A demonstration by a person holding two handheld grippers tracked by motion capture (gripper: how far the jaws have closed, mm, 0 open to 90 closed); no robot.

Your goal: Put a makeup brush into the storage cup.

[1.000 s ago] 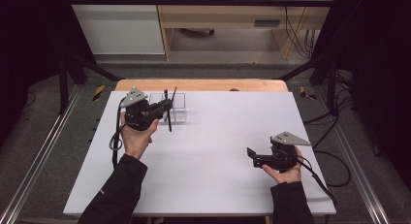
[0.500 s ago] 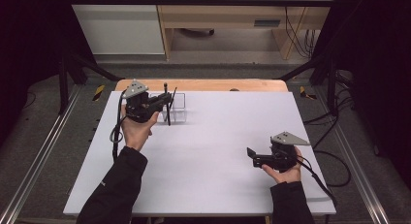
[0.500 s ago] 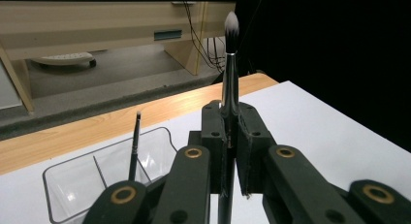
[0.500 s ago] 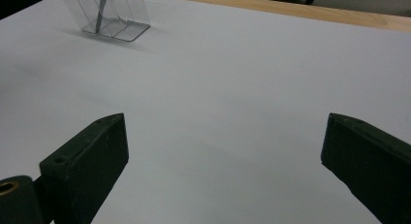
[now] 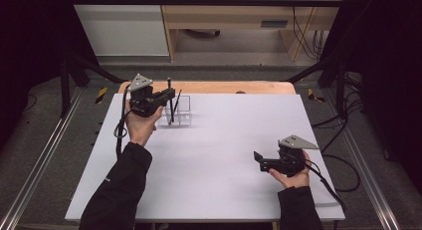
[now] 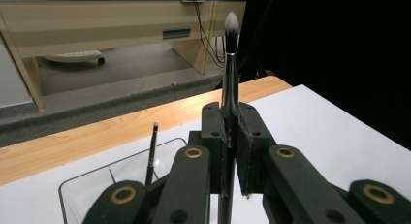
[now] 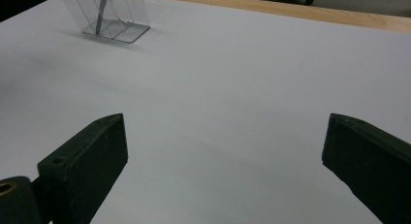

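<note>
While the high view shows us the left tool (image 5: 166, 96) raised over the clear holder (image 5: 178, 112) at the far-left of the white worktop (image 5: 219, 155), its own view shows more: the jaws are closed on an upright brush (image 6: 229, 73), beside a thinner brush (image 6: 151, 153) standing in the holder. We see the right tool (image 7: 220, 161) wide open, holding nothing, low over the worktop.

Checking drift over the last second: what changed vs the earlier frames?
The left gripper, shut on the makeup brush, moved toward the table's far edge, carrying the upright brush over the clear organizer. Nothing was taken or released. The right gripper stayed open, resting low at the near right; the thin brush stayed in the organizer.
</note>
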